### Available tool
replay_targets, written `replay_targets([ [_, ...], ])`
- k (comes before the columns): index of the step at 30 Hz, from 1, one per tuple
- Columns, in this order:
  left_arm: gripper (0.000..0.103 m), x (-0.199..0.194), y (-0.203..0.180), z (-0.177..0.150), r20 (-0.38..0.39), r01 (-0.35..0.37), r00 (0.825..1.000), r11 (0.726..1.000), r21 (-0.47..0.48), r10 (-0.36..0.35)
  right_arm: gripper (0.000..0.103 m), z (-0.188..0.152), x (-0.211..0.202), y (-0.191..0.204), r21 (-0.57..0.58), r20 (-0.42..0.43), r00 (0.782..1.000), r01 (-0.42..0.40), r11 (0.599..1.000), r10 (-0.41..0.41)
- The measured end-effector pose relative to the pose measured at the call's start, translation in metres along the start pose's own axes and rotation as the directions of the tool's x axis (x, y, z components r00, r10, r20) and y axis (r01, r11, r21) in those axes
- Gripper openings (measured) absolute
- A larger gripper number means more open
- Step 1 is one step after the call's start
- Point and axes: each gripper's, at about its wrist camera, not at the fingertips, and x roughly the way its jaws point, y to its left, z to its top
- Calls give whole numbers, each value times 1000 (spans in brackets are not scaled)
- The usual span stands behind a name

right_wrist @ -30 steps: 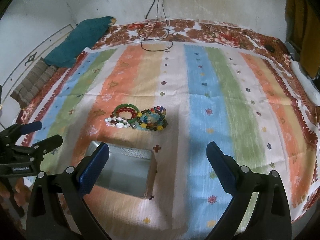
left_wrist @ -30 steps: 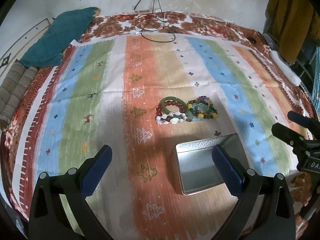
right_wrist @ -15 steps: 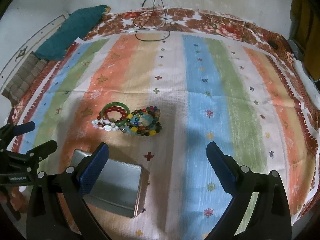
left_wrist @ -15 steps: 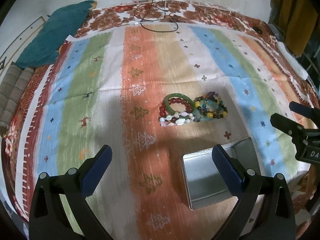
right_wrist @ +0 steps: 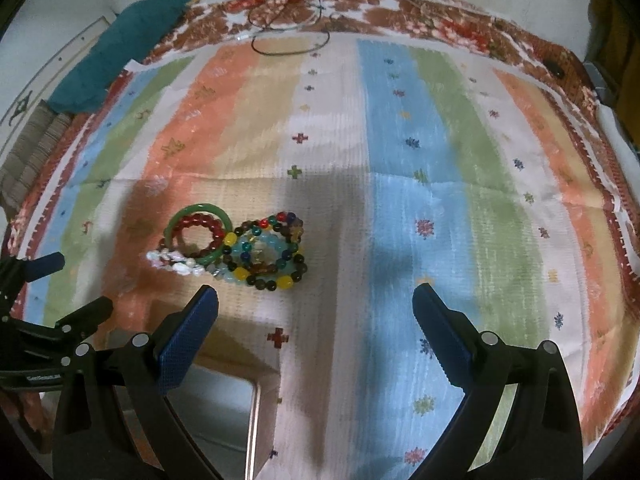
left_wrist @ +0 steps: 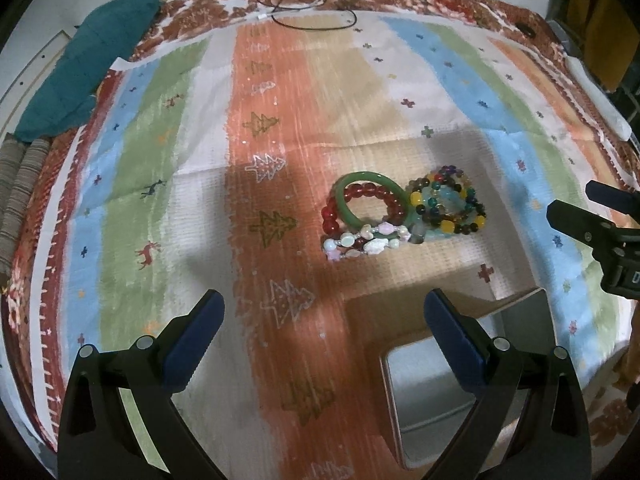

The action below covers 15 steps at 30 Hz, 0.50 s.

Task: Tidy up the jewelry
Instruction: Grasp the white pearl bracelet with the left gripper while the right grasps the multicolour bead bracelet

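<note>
A pile of bracelets lies on the striped cloth: a green bangle, a red bead bracelet, a pearl-and-shell bracelet and multicoloured bead bracelets. An open silver tin box sits nearer than the pile. My left gripper is open and empty, short of the pile and over the box's left side. My right gripper is open and empty, just right of the box, near the pile.
A striped cloth covers a bed-like surface. A teal cloth lies at the far left and a black cable at the far edge. Folded fabric lies at the left rim, and yellow fabric hangs at the far right.
Both grippers have moved forward and down toward the bracelets. The pile looms larger and the tin box has slid toward the bottom of both views. Both stay open.
</note>
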Motion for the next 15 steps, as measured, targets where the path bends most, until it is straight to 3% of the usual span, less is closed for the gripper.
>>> replay_targets([
  [15,91,38,0,19,-41,1,999,999,45,1,98,22,41,10,-36,-55,998,1,999,-3],
])
